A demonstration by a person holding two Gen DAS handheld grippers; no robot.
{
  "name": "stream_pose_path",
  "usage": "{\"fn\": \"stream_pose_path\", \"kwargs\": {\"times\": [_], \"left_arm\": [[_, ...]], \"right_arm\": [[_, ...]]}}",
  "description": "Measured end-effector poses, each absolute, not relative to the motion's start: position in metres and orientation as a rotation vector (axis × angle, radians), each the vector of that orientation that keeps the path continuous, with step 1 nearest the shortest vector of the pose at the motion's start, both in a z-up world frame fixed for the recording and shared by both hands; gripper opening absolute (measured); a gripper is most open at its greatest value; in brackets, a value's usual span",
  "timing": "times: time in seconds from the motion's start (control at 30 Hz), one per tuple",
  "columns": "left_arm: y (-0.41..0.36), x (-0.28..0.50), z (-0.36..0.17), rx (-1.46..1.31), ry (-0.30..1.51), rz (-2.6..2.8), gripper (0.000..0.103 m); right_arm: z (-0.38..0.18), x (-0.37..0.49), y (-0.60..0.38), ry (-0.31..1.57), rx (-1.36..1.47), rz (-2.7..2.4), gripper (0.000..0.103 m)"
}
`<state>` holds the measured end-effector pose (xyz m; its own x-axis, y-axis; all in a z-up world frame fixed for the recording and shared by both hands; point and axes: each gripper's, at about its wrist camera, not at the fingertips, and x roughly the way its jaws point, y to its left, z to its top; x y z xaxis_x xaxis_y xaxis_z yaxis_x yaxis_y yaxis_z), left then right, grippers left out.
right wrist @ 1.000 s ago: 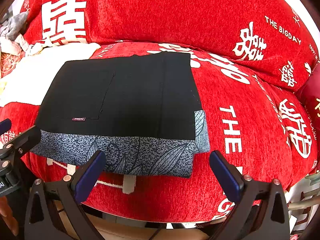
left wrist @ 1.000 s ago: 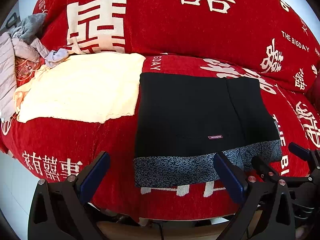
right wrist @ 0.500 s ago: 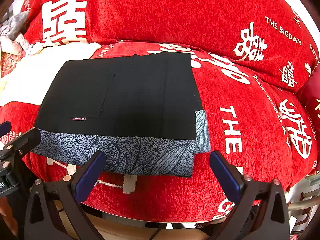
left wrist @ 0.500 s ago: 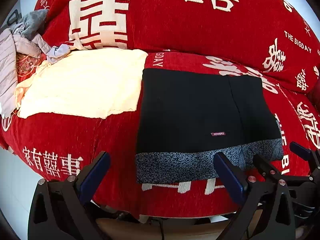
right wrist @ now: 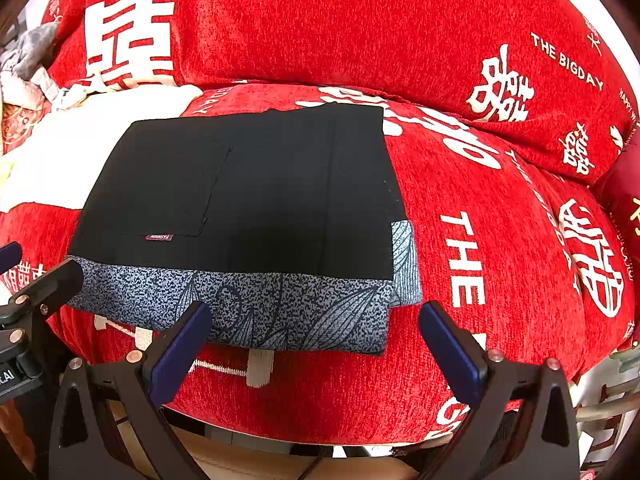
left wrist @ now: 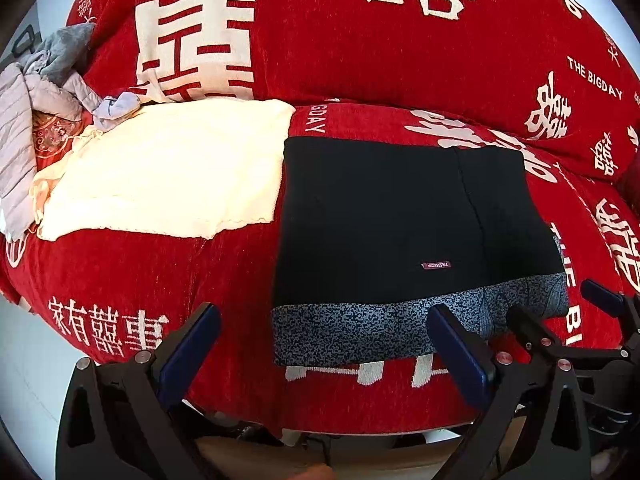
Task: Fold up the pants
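Note:
The black pants (left wrist: 384,216) (right wrist: 248,192) lie folded flat into a rectangle on the red sofa seat, with a blue-grey patterned band (left wrist: 360,330) (right wrist: 248,304) along the near edge. My left gripper (left wrist: 320,344) is open, held just in front of the band's left half, touching nothing. My right gripper (right wrist: 312,336) is open as well, hovering before the band's right corner. The right gripper's fingers (left wrist: 600,296) show at the right edge of the left wrist view, and the left gripper's fingers (right wrist: 44,280) at the left edge of the right wrist view.
A cream folded cloth (left wrist: 168,176) (right wrist: 60,148) lies left of the pants. Crumpled grey garments (left wrist: 44,80) (right wrist: 24,64) pile at the far left. The red sofa (left wrist: 360,40) (right wrist: 500,220) with white lettering has back cushions behind and bare seat to the right.
Both grippers stay open. The left wrist view has drifted slightly, so the pants sit a little lower and to the right in frame. The pants have not moved.

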<state>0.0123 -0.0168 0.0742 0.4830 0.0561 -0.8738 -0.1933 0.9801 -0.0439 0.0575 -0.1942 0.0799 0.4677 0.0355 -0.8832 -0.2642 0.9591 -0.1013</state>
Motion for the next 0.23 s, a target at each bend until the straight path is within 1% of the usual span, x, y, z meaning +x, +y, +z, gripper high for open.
{"fn": "stream_pose_path", "kwargs": {"times": [0.23], "left_arm": [[-0.0143, 0.0134, 0.0691, -0.159, 1.078, 0.141, 0.103]], "right_arm": [[0.0770, 0.0549, -0.1912, 1.076, -0.236, 0.183, 0.103]]}}
